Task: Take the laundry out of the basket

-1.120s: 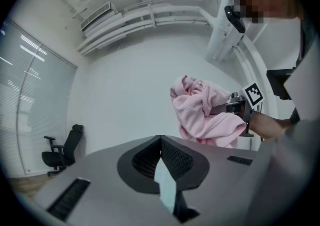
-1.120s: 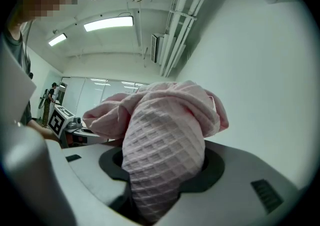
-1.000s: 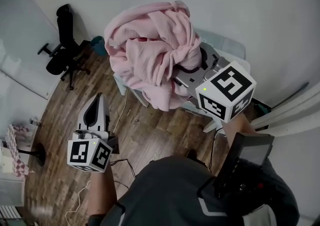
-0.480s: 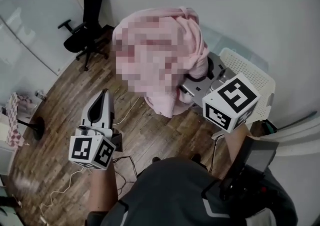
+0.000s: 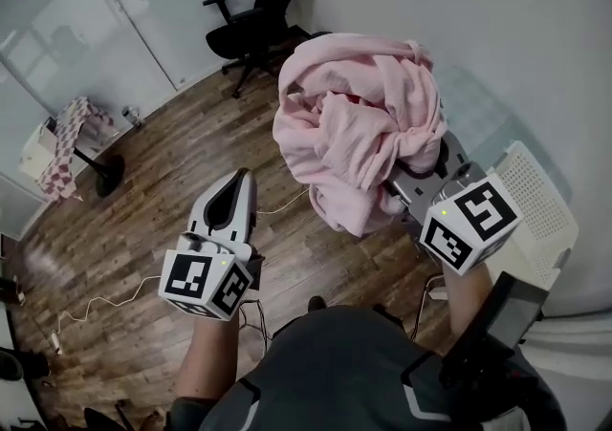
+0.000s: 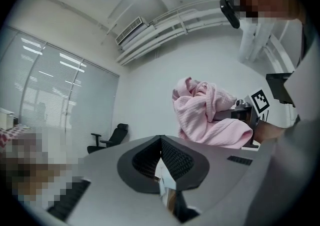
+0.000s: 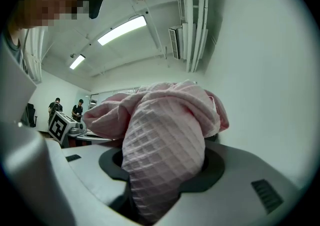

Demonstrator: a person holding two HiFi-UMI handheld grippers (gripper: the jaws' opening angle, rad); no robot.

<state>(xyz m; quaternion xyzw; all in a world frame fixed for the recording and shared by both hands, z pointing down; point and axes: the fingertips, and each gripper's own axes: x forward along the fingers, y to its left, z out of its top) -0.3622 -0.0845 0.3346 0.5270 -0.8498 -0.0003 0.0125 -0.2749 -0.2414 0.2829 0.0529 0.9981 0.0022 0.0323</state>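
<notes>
A bundle of pink waffle-weave laundry (image 5: 359,123) hangs in the air over the wood floor, clear of the white perforated basket (image 5: 540,219) at the right. My right gripper (image 5: 416,176) is shut on its lower fold; in the right gripper view the pink cloth (image 7: 165,140) fills the space between the jaws and hides the pads. My left gripper (image 5: 237,192) is lower and to the left, apart from the cloth, shut with nothing in it; its pads (image 6: 161,140) meet at the tip. The left gripper view shows the pink laundry (image 6: 205,115) off to the right.
A black office chair (image 5: 263,4) stands at the back by the white wall. A small table with a checked cloth (image 5: 72,138) is at the left near a glass partition. White cables (image 5: 96,310) trail over the wood floor.
The view has swung left, and the pink bundle has come away from the basket with the right gripper. The basket now shows uncovered at the right. The left gripper stays shut and low.
</notes>
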